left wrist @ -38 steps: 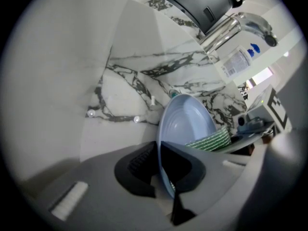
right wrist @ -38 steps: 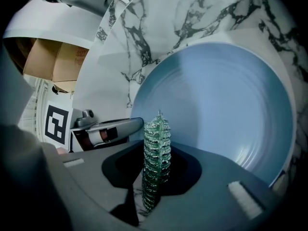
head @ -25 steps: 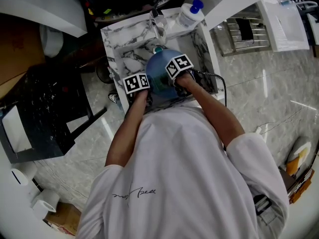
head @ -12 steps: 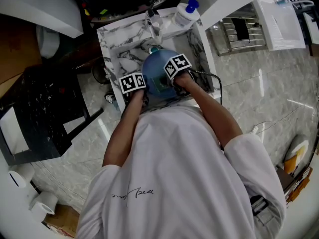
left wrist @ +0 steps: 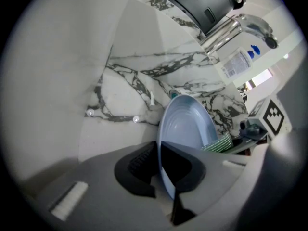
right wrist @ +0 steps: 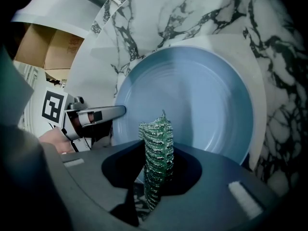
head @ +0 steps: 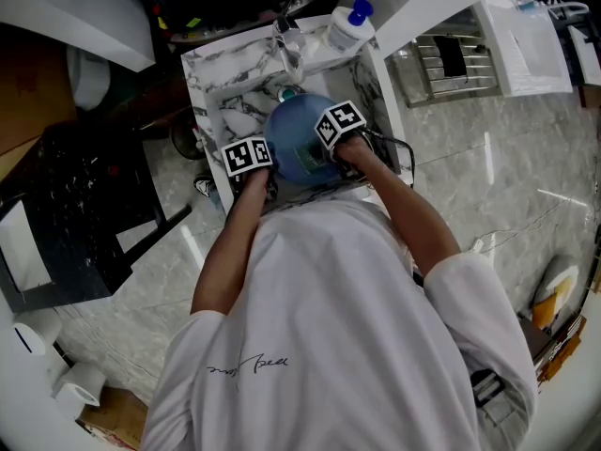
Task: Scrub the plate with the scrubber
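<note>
From the head view, we look down over a white shirt (head: 329, 346) at a marble sink (head: 211, 73), where a blue plate (head: 293, 144) stands tilted on edge between the two grippers. The left gripper (head: 252, 158) meets the plate's left rim and the right gripper (head: 333, 132) sits against its right side; a tap (head: 286, 40) and a white bottle (head: 349, 24) with a blue cap stand at the sink's far end. In the left gripper view, we see the left gripper (left wrist: 163, 170) pinching the near rim of the plate (left wrist: 187, 126), which rises edge-on between its jaws with the hollow face turned to the right. The green scrubber (left wrist: 219, 142) touches that face low on the right, with the right gripper (left wrist: 248, 129) just behind it. In the right gripper view, the right gripper (right wrist: 156, 179) is clamped on the scrubber (right wrist: 156, 138), which stands upright between its jaws with its tip in front of the plate's (right wrist: 197, 95) lower middle. The left gripper (right wrist: 94, 115) holds the plate at its left rim.
</note>
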Tool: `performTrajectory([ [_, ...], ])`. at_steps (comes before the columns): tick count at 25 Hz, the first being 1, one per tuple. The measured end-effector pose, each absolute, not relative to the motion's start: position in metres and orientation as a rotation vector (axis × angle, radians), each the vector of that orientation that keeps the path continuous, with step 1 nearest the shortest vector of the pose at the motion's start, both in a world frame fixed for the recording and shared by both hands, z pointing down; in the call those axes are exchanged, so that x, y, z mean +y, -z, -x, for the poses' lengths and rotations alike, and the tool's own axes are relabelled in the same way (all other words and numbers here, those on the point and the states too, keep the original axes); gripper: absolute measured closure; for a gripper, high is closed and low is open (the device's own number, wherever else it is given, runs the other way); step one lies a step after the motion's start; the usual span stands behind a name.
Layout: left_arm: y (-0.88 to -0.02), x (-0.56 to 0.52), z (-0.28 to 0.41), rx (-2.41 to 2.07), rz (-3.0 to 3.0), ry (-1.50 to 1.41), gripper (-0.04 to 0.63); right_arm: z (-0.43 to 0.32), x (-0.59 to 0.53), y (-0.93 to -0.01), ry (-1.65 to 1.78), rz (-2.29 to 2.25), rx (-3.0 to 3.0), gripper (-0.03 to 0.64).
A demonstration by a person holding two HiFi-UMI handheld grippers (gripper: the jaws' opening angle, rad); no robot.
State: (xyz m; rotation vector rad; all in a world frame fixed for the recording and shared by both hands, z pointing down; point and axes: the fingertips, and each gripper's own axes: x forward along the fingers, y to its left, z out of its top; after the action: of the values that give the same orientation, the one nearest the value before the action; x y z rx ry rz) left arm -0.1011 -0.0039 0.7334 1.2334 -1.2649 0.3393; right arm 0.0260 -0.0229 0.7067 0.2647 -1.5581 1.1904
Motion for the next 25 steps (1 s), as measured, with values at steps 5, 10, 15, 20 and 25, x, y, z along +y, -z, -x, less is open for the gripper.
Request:
performTrajectory([
  [5,-0.733,-0.005,0.101,-1.267,-1.239,-0.341,0.523,-0.036,-0.027,-0.706,-1.180,-0.279,-1.549,0.546],
  [10,-0.733,-0.004,0.101,-1.264,-1.238,-0.341,0.523,-0.043,-0.031,-0.706,-1.159,-0.289,-1.541,0.546],
  [15,-0.733,-0.004,0.101,-1.266,-1.239,-0.343,0.523,-0.051,-0.035,-0.705,-1.143,-0.300,-1.530,0.546],
  [20,-0.733,-0.004,0.101,-1.267,-1.239,-0.346,0.523,-0.059,-0.040,-0.706,-1.112,-0.309,-1.517,0.546],
  [25,-0.733,-0.004,0.101,-1.268,-1.242,-0.345,0.523,-0.067,-0.046,-0.706,-1.076,-0.313,-1.505,0.546],
])
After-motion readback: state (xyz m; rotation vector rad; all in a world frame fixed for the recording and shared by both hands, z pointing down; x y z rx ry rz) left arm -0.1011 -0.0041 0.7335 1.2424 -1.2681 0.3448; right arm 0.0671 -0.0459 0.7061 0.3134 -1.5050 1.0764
